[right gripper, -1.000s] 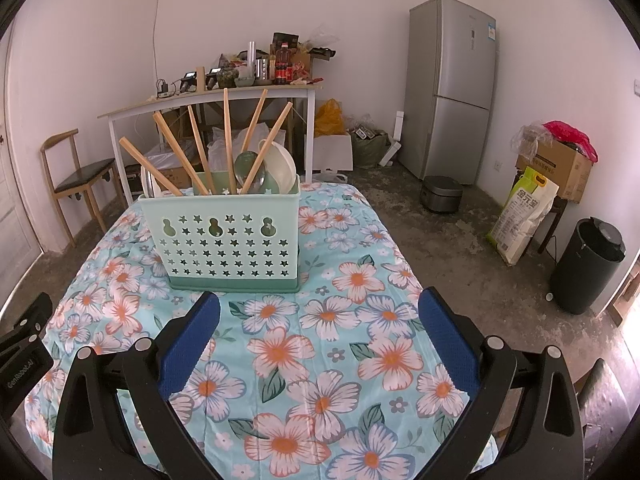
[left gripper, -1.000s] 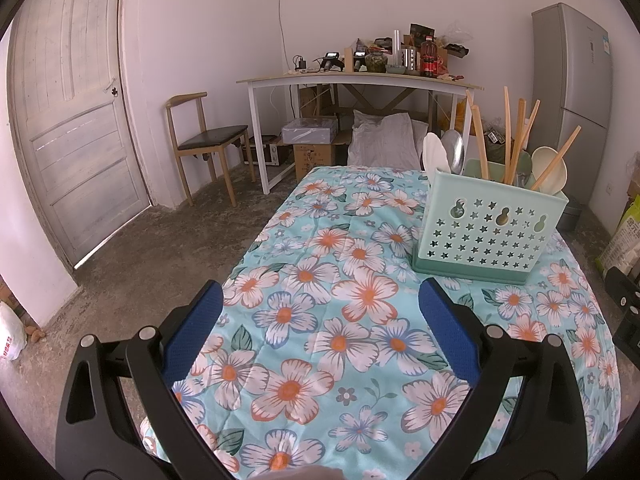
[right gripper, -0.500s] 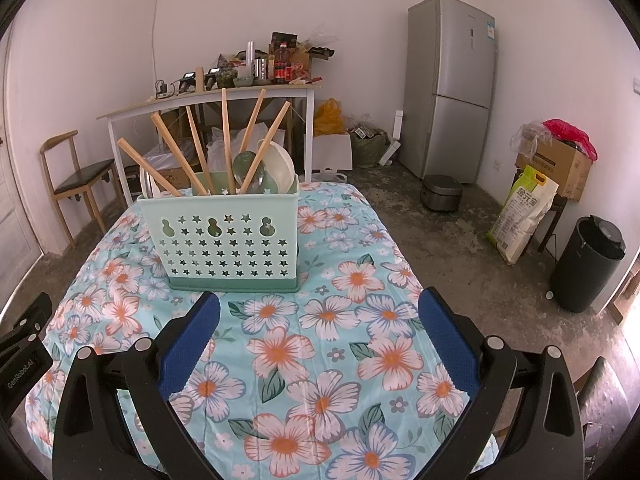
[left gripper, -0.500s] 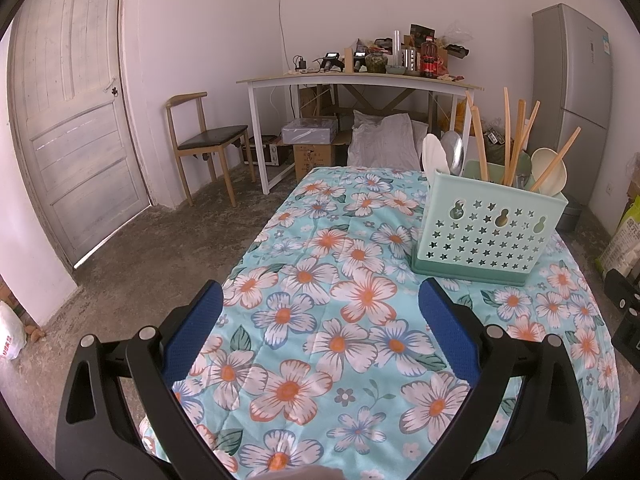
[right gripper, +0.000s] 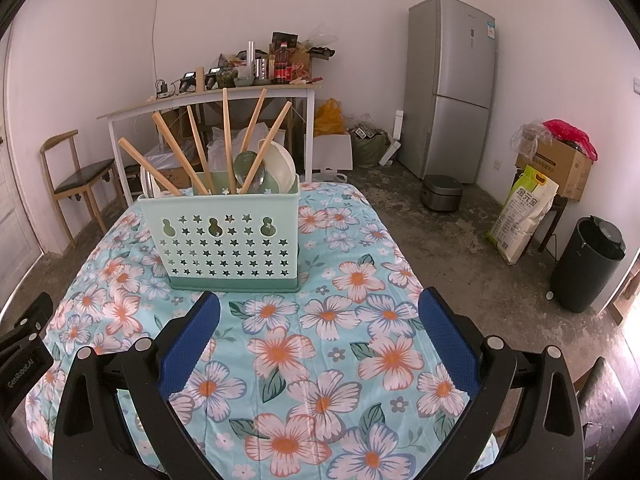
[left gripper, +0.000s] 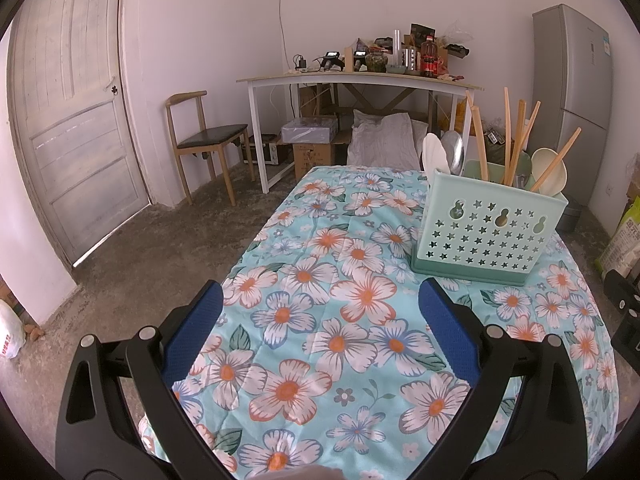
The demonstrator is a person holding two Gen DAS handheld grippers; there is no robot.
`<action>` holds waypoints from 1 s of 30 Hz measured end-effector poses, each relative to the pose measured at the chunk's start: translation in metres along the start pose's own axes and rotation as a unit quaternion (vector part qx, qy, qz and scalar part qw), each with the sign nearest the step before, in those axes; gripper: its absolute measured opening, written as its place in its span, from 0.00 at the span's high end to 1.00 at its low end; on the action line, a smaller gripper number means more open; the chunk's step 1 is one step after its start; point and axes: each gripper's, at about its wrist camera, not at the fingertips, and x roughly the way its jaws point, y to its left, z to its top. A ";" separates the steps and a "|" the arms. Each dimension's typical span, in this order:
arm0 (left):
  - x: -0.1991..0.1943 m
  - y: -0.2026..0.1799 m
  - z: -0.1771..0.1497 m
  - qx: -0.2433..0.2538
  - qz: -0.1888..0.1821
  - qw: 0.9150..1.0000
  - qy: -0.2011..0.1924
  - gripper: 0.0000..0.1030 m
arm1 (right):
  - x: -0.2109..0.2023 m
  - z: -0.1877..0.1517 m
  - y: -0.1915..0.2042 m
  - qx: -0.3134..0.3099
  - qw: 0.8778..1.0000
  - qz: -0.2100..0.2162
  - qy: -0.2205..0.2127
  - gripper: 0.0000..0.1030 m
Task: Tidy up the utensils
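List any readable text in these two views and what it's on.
"GenRobot.AI" — white print on the black body of the left gripper, seen at the left edge of the right wrist view.
Yellow-and-white sack on the floor: large characters, too blurred to read.
Fridge door sticker: too small to read.
Cardboard box print: blurred.
White bag by the door: red marks, unreadable.
Bottle label on the desk: unreadable.

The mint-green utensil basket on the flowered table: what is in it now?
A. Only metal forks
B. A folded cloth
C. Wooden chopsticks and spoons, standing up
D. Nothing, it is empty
C: wooden chopsticks and spoons stick up out of the utensil basket.
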 end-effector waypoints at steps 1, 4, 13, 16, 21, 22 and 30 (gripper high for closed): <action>0.000 0.000 0.000 0.000 0.000 1.000 0.000 0.08 | 0.000 0.000 -0.001 0.000 1.000 0.000 0.001 0.06; 0.000 0.000 0.000 0.000 0.000 1.000 0.000 0.08 | 0.000 0.000 -0.001 0.000 1.000 0.000 0.000 0.06; 0.001 0.001 0.000 0.000 0.000 1.000 0.000 0.08 | 0.000 0.000 0.000 0.000 1.000 0.000 0.001 0.06; 0.000 0.001 0.000 -0.001 0.000 1.000 0.000 0.08 | 0.000 0.000 0.000 0.001 1.000 0.000 0.001 0.06; 0.000 0.001 0.000 -0.001 -0.001 1.000 0.000 0.08 | 0.000 0.000 0.000 0.001 1.000 0.000 0.000 0.06; 0.000 0.001 0.000 -0.001 -0.001 1.000 0.001 0.08 | -0.001 0.000 0.001 0.001 1.000 0.000 0.000 0.06; 0.001 0.001 0.000 -0.002 0.000 1.000 0.003 0.08 | -0.001 0.000 0.002 0.001 1.000 0.000 0.000 0.06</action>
